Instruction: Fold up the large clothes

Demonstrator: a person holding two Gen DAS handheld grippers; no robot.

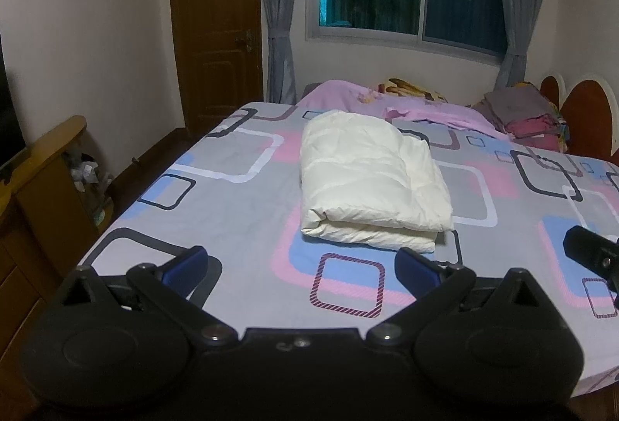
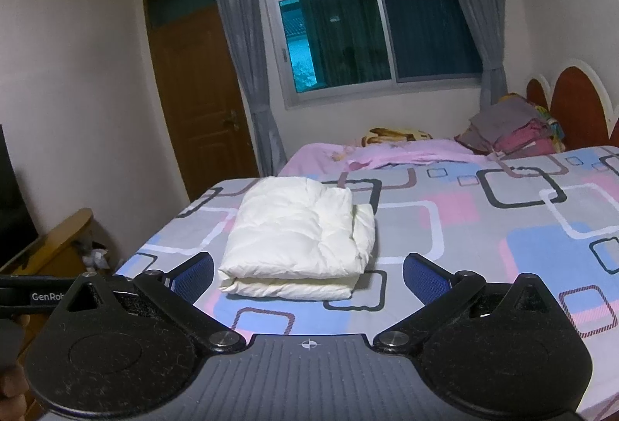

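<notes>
A cream-white padded garment (image 1: 367, 181) lies folded into a thick rectangle on the patterned bed sheet (image 1: 240, 204). In the right wrist view the same folded bundle (image 2: 298, 239) sits left of centre. My left gripper (image 1: 301, 266) hovers open just short of the bundle's near edge, with nothing between its blue pads. My right gripper (image 2: 307, 276) is open too, its fingers spread on either side of the bundle's near edge and not touching it. The tip of the right gripper shows at the right edge of the left wrist view.
A pink sheet (image 1: 348, 100) and a stack of folded clothes (image 1: 530, 115) lie at the bed's far side by the headboard (image 2: 572, 104). A wooden cabinet (image 1: 42, 185) stands left of the bed. A door (image 2: 197, 92) and a curtained window (image 2: 367, 26) are behind.
</notes>
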